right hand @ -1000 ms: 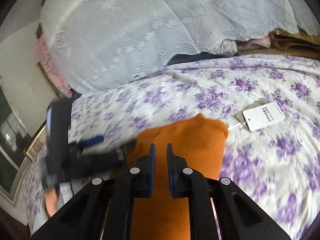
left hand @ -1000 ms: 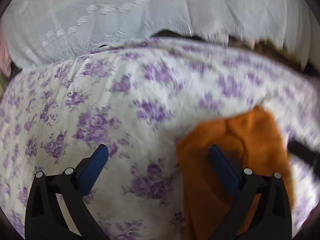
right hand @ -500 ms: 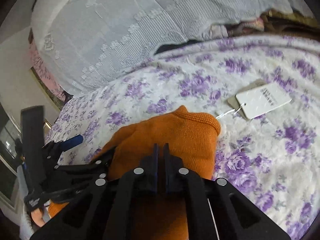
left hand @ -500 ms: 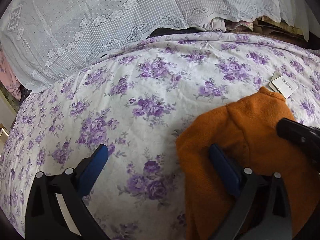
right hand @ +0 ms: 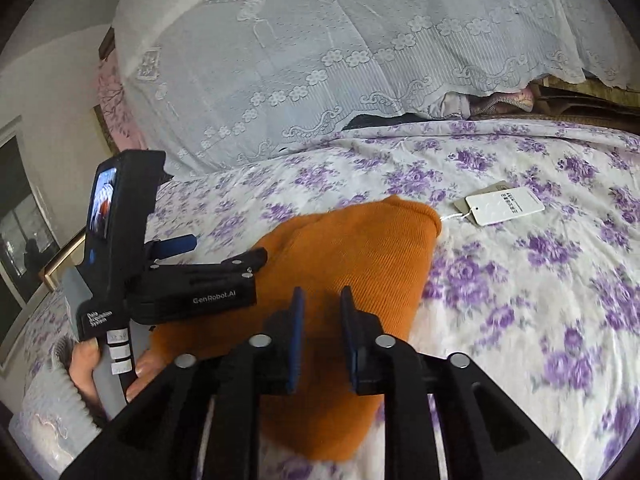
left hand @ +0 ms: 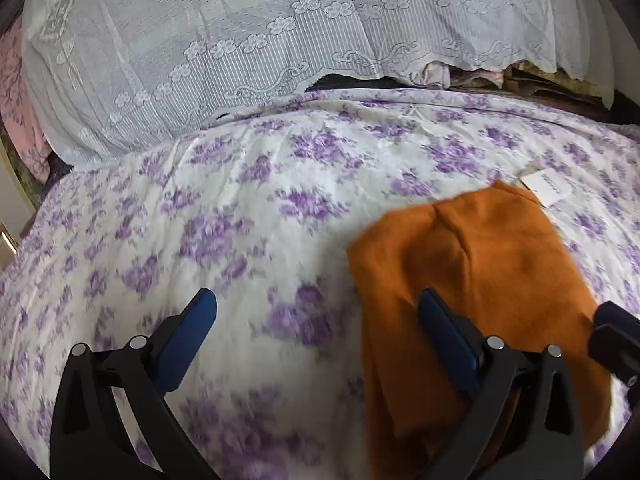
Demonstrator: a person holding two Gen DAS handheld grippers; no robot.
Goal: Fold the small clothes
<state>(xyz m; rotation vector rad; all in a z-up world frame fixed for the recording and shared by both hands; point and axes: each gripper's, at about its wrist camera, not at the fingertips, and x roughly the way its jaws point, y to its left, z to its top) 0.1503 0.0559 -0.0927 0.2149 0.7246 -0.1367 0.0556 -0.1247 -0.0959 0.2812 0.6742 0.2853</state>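
An orange knit garment (left hand: 472, 280) lies folded on the purple-flowered bedspread (left hand: 248, 216); it also shows in the right wrist view (right hand: 360, 248). A white paper tag (right hand: 506, 206) on a string lies at its far right corner. My left gripper (left hand: 316, 320) is open wide, its right finger over the garment's left part. It also shows in the right wrist view (right hand: 208, 256), at the garment's left edge. My right gripper (right hand: 320, 304) hovers over the garment's middle, its jaws a small gap apart with nothing between them.
A white lace cover (left hand: 280, 40) drapes over a pile at the far side of the bed (right hand: 320, 40). Stacked fabrics (right hand: 500, 100) show under its right edge. A pink cloth (left hand: 16, 92) hangs at the far left.
My right gripper's jaws were pressed together half a second ago and now stand slightly apart. The left gripper stayed open and shifted a little; the garment lies much as before.
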